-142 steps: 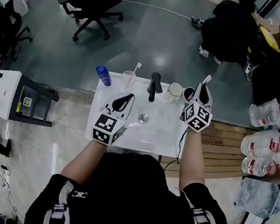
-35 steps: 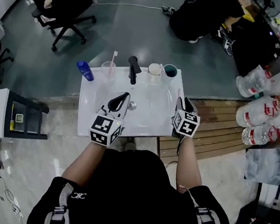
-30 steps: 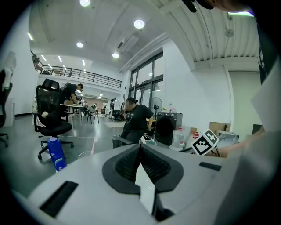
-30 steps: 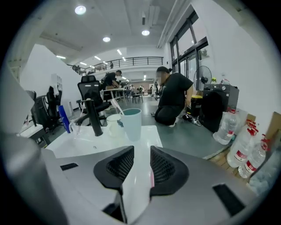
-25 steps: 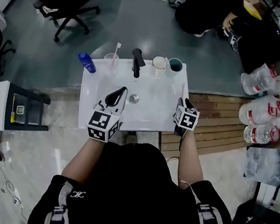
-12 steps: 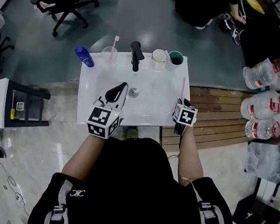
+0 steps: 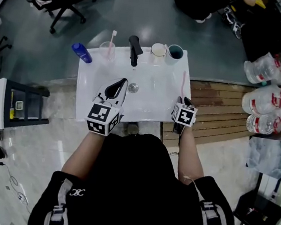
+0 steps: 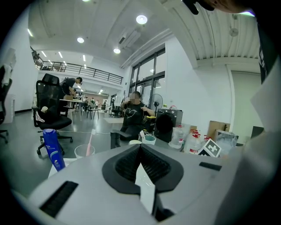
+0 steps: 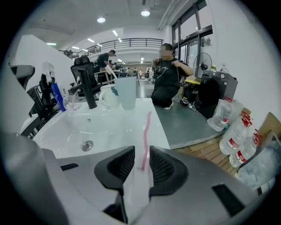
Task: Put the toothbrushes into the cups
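Your right gripper [image 9: 140, 151]: jaws part-open and just now closing, with the handle end of the pink toothbrush [image 9: 146, 129] between the pads but not pinched. That brush lies flat on the white sink's [image 7: 90, 78] rim at 3 o'clock, head toward 12. Your left gripper [image 8: 140, 146]: jaws together with nothing in them, over the basin at 9 o'clock of the drain [image 7: 132, 88]. Back edge holds a clear cup [image 7: 107, 50] with a second toothbrush [image 7: 112, 39] at 11 o'clock, black tap [image 7: 133, 49] at 12, and white cup [image 7: 158, 50] and teal cup [image 7: 176, 51] side by side at 1 o'clock.
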A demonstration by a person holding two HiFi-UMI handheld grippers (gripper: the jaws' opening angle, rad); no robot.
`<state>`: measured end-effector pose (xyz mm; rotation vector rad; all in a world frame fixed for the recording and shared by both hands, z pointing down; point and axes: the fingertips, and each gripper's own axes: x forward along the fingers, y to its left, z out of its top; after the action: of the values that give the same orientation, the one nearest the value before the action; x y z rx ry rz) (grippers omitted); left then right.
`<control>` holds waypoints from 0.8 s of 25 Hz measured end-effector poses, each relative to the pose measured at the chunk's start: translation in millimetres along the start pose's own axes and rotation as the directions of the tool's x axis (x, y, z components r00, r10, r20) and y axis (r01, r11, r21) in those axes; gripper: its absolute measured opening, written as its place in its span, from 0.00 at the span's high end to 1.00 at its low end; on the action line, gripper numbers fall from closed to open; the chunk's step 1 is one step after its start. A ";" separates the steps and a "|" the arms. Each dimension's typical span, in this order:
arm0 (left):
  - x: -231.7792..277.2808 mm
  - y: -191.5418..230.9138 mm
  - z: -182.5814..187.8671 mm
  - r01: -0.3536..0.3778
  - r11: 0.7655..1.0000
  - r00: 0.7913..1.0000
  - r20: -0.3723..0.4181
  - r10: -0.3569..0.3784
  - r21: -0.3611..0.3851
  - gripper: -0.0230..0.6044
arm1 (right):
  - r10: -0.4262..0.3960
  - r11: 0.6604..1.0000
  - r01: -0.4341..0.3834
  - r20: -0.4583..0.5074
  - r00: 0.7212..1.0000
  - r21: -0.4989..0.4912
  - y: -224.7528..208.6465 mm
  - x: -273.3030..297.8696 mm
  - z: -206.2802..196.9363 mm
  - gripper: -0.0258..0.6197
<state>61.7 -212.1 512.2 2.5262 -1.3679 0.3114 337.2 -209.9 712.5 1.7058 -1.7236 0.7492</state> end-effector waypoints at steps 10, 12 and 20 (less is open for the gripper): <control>8.1 -6.7 -3.4 0.026 1.000 1.000 -0.010 -0.026 0.006 0.94 | 0.015 1.000 -0.015 -0.002 1.000 0.012 -3.7 1.3 -8.8 0.78; 8.2 -6.8 -2.5 0.025 1.000 1.000 -0.009 -0.025 0.007 0.94 | 0.036 0.999 -0.036 0.012 0.999 -0.016 -2.1 0.6 -5.4 0.78; 6.9 -0.8 -6.1 0.009 1.000 1.000 -0.013 -0.009 -0.003 0.94 | 0.125 0.867 -0.105 0.009 0.992 -0.487 -5.1 -6.3 14.5 0.76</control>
<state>65.6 -215.2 520.0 2.5234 -1.3505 0.3228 341.9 -216.6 698.1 1.2851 -1.8598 0.2865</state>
